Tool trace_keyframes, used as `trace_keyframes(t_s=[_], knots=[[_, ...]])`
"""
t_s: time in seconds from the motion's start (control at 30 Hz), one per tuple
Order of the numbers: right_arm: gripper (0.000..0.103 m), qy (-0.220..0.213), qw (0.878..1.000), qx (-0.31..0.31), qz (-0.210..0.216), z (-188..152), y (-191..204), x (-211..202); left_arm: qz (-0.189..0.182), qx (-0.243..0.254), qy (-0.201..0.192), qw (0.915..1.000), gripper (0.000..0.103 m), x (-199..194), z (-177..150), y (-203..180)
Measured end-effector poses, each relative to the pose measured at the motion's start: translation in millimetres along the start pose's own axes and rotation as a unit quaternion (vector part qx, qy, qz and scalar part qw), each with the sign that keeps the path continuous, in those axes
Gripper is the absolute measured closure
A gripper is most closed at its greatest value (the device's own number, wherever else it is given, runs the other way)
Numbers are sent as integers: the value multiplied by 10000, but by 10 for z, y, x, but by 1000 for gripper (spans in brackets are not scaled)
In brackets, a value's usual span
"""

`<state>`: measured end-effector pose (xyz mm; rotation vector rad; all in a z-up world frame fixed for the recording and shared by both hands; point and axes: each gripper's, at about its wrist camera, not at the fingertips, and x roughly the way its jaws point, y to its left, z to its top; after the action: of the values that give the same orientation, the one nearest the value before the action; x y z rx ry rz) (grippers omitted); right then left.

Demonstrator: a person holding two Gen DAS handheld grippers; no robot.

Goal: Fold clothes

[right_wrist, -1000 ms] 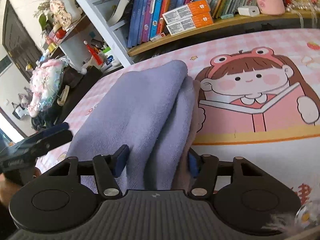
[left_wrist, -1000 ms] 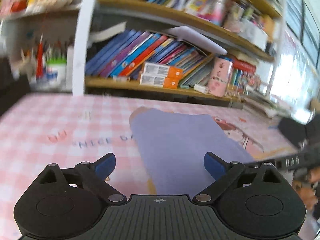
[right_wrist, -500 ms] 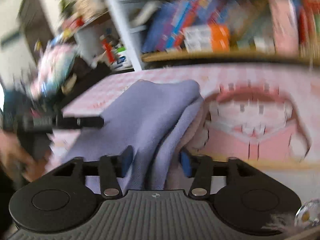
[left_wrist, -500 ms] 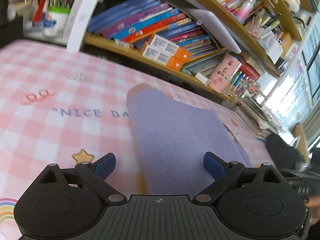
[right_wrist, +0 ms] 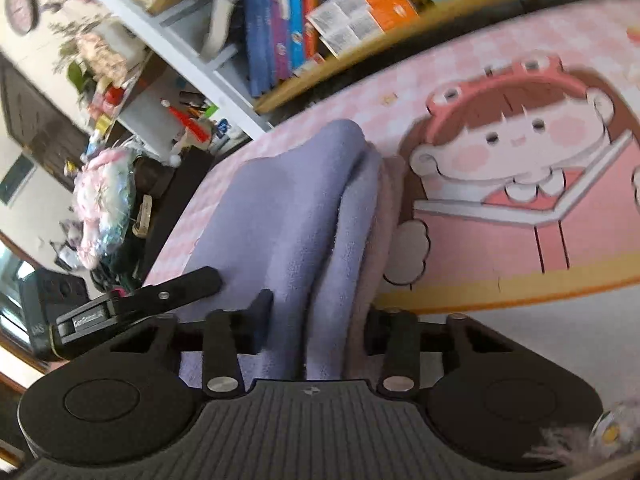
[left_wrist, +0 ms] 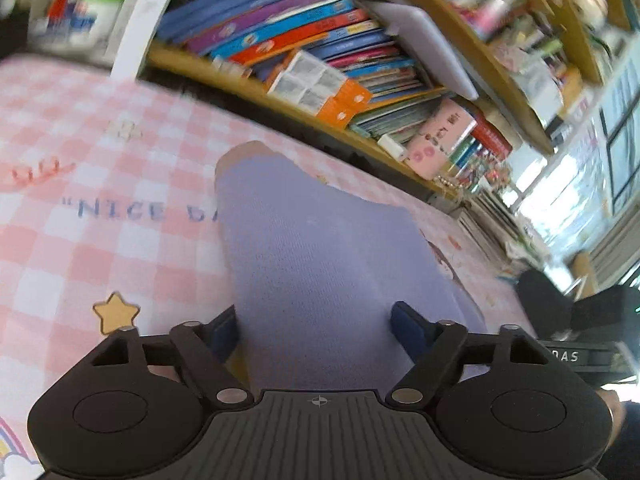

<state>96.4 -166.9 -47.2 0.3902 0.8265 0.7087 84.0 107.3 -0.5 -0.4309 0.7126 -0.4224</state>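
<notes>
Left wrist view: the left tongs (left_wrist: 316, 330) point down and forward along a folded lilac garment (left_wrist: 320, 264) that lies on a pink checked table cover (left_wrist: 100, 220). Their jaws have just been closing but stand apart, one blue pad at each long edge of the fold; the near end of the cloth lies between them, and whether the pads press on it cannot be told. A pinkish layer shows at the far tip of the garment. Beyond that tip, a wooden shelf of books (left_wrist: 304, 36) runs across the background, blurred. A gold star (left_wrist: 116, 312) printed on the cover sits just left of the left pad. Right wrist view: the right tongs (right_wrist: 316, 320) have just been closing and are clamped on the bunched side folds of the same garment (right_wrist: 288, 208), which rises from between the pads and stretches away ahead. The pale pink inner layer lies against the right pad. To the right of these tongs the cover shows a cartoon girl (right_wrist: 516, 140) reading. To the left, one finger of the left tongs (right_wrist: 160, 296) rests at the garment's edge.
</notes>
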Motion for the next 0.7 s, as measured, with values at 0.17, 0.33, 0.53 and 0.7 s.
trace_keyframes(t_s=[0.17,0.33,0.53,0.7], knots=[[74,-229,9965,-729,-341,-129,141,-271,-21,358,-19,9994,26,-81,-102,-284],[72,-129,9983,-468,-313,-227,-1,-433,-124,323,179,9992,25,-72,-172,-355],[37,-11,9998,-12,-213,-270,-235,-603,-153,-88,-179,9997,23,-311,-264,-211],[40,28,9992,399,48,-309,-372,-613,-185,-281,114,9994,20,-180,-291,-149]])
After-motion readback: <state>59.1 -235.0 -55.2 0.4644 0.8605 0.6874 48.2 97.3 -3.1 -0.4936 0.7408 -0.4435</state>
